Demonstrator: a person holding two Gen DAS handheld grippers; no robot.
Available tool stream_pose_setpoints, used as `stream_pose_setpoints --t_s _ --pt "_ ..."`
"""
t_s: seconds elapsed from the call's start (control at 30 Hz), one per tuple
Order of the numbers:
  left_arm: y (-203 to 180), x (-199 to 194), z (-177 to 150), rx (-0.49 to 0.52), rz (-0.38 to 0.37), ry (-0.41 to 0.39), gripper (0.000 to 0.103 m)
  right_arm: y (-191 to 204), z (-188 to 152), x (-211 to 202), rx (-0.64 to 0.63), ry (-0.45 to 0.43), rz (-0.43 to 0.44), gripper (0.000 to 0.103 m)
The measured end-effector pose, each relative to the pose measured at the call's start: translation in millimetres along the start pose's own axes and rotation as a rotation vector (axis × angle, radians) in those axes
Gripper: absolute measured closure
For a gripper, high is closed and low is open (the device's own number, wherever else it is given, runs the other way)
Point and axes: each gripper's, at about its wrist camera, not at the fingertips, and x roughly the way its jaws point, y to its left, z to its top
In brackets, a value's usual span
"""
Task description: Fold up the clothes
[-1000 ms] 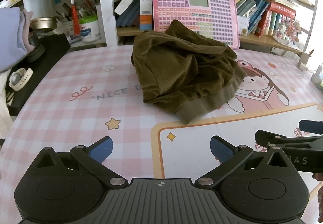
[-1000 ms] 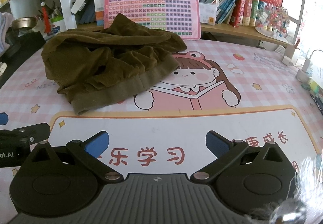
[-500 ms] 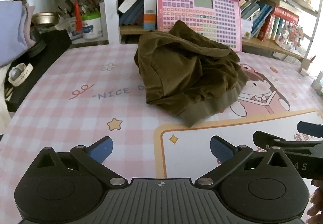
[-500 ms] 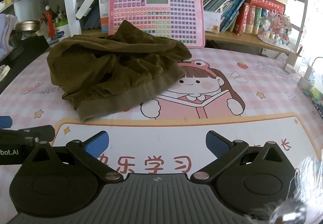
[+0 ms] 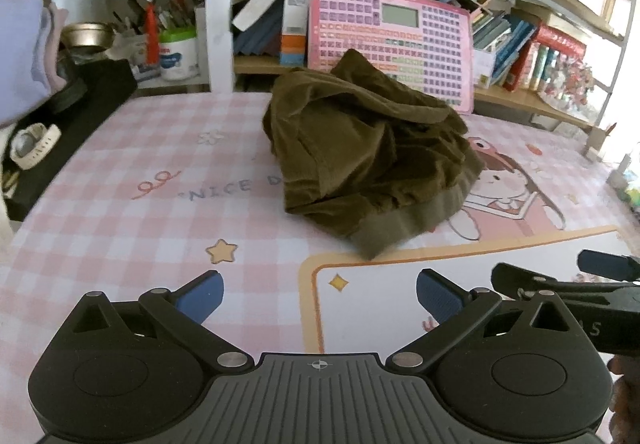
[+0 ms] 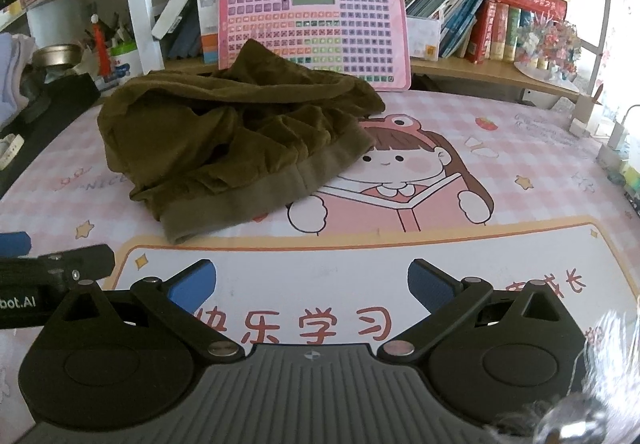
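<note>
Bookshelves behind a pink cartoon-print tabletop, one crumpled olive garment waiting, both of our tools empty.

From the left wrist view, our left hand-held gripper sits at the bottom of the frame with its blue pads spread wide, holding nothing; the garment lies ahead at frame centre, slightly right, well apart, its ribbed hem nearest. From the right wrist view, our right hand-held gripper is likewise spread and empty; the garment lies ahead toward the upper left, hem running diagonally from lower left to upper right. We judge the left tool somewhat nearer the hem's near corner.
</note>
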Motion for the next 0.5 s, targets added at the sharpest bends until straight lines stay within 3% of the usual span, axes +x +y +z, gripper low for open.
stream_pose_setpoints --t_s 0.5 --pt "5 10 8 -0.038 -0.028 0.027 0.000 -8 1 -13 0.033 -0.027 0.017 0.000"
